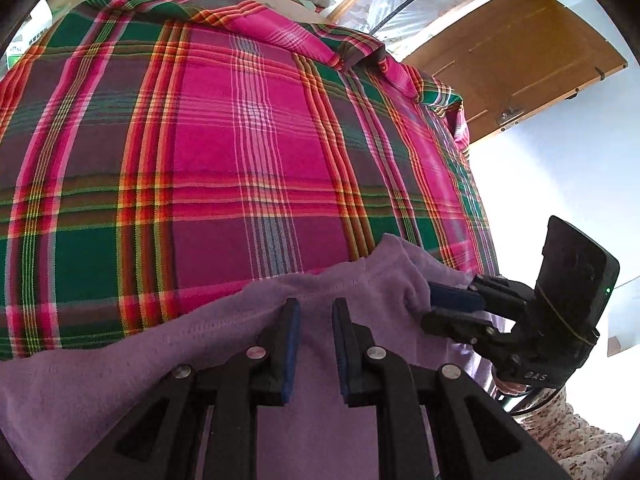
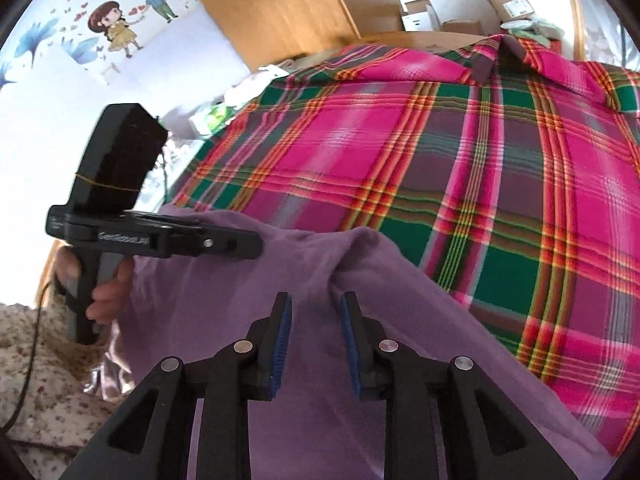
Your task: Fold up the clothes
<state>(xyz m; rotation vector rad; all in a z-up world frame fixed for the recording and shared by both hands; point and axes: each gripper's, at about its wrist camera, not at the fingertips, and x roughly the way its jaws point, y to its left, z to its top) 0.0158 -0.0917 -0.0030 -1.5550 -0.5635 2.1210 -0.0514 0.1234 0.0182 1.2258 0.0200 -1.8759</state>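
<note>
A purple garment (image 1: 224, 340) lies on the near part of a plaid-covered surface (image 1: 248, 140), its near side hanging off the edge. My left gripper (image 1: 316, 308) hovers over the garment's upper hem, fingers a little apart with flat fabric showing between them. My right gripper (image 1: 436, 306) comes in from the right at a bunched corner of the garment. In the right wrist view, the right gripper (image 2: 314, 300) stands narrowly open, and a raised fold of the purple garment (image 2: 360, 248) runs toward its tips. The left gripper (image 2: 258, 245) points sideways over the garment's left edge.
A plaid shirt collar (image 1: 356, 54) lies at the far end of the surface. Cardboard boxes (image 2: 516, 4) and a wooden wardrobe (image 2: 288, 12) stand behind. A hand (image 2: 108, 292) and a floral sleeve (image 2: 44, 364) hold the left gripper. A wooden door (image 1: 516, 60) stands to the right.
</note>
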